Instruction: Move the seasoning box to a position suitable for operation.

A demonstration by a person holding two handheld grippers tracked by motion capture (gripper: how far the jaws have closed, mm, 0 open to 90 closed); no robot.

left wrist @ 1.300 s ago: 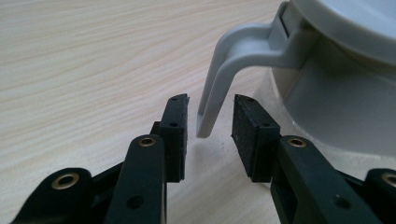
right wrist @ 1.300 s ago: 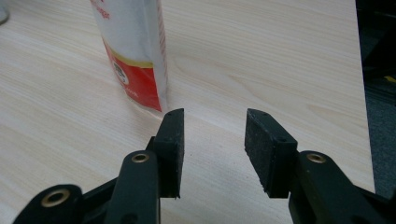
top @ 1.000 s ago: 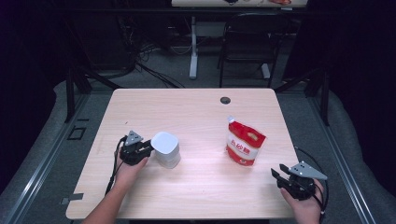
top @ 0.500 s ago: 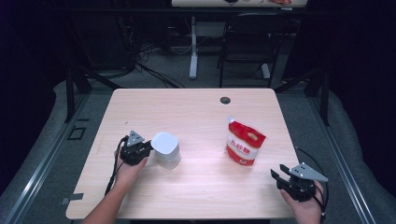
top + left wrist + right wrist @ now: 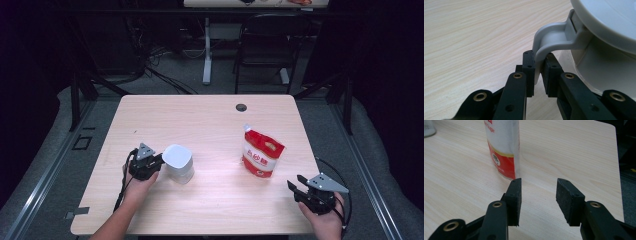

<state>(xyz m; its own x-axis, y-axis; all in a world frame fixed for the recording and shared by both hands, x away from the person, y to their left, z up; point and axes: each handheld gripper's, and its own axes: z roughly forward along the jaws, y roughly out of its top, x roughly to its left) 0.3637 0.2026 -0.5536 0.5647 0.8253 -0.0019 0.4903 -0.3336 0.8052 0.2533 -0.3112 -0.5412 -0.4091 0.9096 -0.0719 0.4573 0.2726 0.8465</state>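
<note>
Two tools work this counter [image 5: 210, 120]. The left tool [image 5: 537, 66] has just been closing and now pinches the grey handle [image 5: 554, 35] of the white container [image 5: 178, 162], which stands at the counter's left and extends rightward from that tool. The right tool [image 5: 538, 200] gapes wide and empty near the front right corner, with the red pouch [image 5: 502, 147] upright ahead and to its left. Beyond lies a dark room with a chair [image 5: 262, 47].

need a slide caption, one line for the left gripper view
Left tongs shut on the grey handle of a white jug standing on the wooden table.
</note>
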